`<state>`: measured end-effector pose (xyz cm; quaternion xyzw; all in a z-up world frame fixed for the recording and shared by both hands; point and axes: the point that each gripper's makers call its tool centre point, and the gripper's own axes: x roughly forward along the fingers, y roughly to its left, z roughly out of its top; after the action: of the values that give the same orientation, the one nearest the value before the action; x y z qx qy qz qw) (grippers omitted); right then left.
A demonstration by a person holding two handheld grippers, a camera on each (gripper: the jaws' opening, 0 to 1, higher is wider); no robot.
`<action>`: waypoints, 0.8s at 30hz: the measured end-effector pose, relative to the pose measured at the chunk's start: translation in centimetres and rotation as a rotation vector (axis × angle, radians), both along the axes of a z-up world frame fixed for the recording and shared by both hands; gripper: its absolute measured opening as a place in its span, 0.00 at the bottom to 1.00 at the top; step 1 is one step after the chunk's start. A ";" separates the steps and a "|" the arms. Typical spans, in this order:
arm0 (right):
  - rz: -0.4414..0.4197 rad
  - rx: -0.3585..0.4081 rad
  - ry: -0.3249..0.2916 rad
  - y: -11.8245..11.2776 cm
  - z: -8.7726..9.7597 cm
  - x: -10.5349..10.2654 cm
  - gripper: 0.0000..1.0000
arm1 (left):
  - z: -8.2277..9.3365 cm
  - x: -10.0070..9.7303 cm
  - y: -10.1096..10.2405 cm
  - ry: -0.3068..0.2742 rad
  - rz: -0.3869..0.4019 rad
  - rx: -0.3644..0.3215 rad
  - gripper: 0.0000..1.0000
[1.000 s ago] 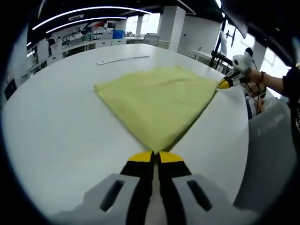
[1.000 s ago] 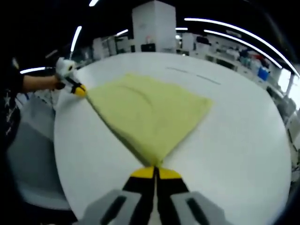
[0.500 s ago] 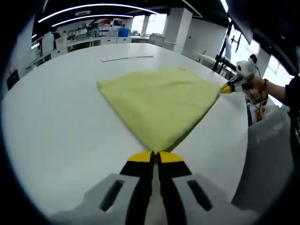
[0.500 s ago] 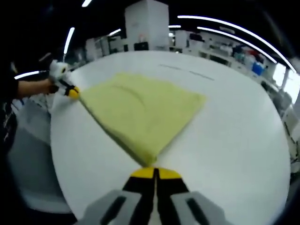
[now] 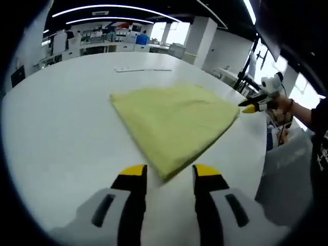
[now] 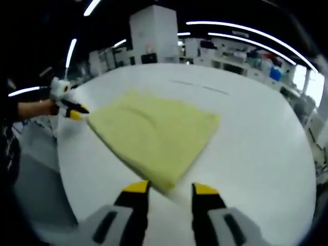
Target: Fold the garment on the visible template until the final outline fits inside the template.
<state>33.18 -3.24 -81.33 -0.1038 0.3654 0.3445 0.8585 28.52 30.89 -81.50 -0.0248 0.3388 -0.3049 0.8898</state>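
On the white table (image 5: 56, 128) the yellow garment (image 5: 174, 123) lies flat, folded into a rough square. Your left tool (image 5: 169, 177) now stands wide, jaws either side of the near corner it pinched half a second ago. Your right tool (image 6: 168, 188) has likewise let go and spread wide at its corner of the garment (image 6: 154, 136).
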 end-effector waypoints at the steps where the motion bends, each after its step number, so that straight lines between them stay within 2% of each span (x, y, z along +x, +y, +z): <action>1: 0.003 0.008 0.002 0.4 0.5 -0.1 0.37 | 0.2 0.0 0.0 -0.002 -0.002 -0.003 0.37; 5: 0.008 0.028 0.006 1.2 1.6 -0.2 0.47 | 1.4 0.1 -0.5 -0.032 -0.003 -0.022 0.51; 6: 0.022 0.034 -0.015 1.6 2.2 -0.2 0.51 | 1.6 0.1 -0.6 -0.038 -0.004 -0.021 0.55; 10: 0.027 0.037 -0.004 2.3 3.1 -0.5 0.73 | 2.9 0.2 -0.8 -0.077 -0.013 0.008 0.71; 15: 0.045 0.058 0.003 3.0 4.4 -1.3 0.83 | 4.8 -0.2 -1.6 -0.102 -0.009 -0.008 0.82; 19: 0.030 0.090 -0.009 3.5 5.9 -1.6 0.99 | 5.8 -0.6 -1.6 -0.119 0.004 -0.017 0.91; 22: 0.029 0.104 -0.009 3.8 6.7 -2.2 0.99 | 6.6 -1.1 -1.7 -0.125 0.006 -0.014 0.99; 24: 0.028 0.110 -0.011 3.9 7.0 -2.6 0.99 | 7.1 -1.5 -1.8 -0.128 0.004 -0.013 0.99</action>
<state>30.62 0.61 -74.29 -0.0634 0.3398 0.3753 0.8600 27.04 29.09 -74.36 -0.0117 0.2793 -0.3064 0.9099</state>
